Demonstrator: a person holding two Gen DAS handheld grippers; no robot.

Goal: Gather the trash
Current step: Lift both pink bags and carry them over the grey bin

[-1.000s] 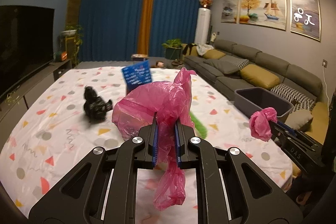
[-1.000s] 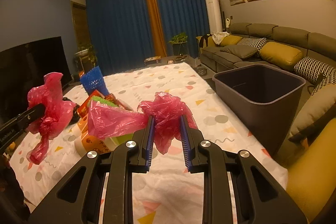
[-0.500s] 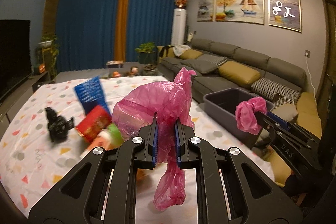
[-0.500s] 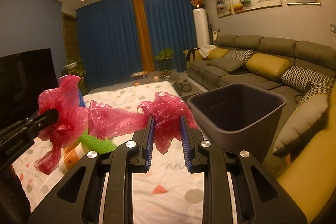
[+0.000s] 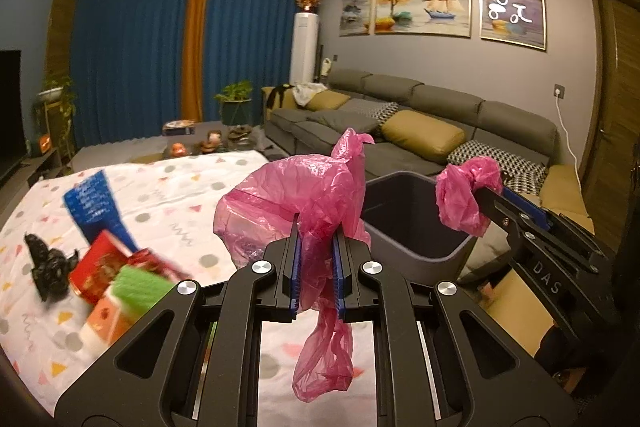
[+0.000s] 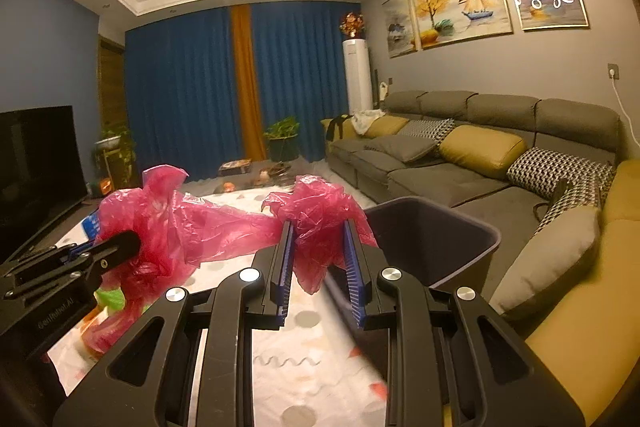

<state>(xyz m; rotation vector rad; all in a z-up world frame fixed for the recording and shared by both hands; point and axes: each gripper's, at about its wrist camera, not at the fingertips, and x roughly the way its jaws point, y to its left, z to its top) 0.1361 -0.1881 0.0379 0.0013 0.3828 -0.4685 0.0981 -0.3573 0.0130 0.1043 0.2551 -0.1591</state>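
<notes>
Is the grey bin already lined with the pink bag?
No, the bin shows a bare dark inside, while the pink bag hangs stretched between the left gripper and right gripper, outside it.

The bag [image 5: 304, 195] hangs between the left gripper [image 5: 316, 267] and right gripper [image 6: 320, 267], bench [image 5: 192, 187] below, bin [image 5: 412, 227] right, sofa [image 5: 420, 131] behind.

The bin [image 5: 416, 223] is partly hidden: in the left wrist view the pink bag [image 5: 304, 195] covers its near left rim, and the right claw [image 5: 476, 205] covers its far right corner. Left of the left claw [image 5: 316, 259], the packets [image 5: 120, 275] on the cloth are blurred, so their print cannot be read. In the right wrist view the bag hides most of them.
</notes>
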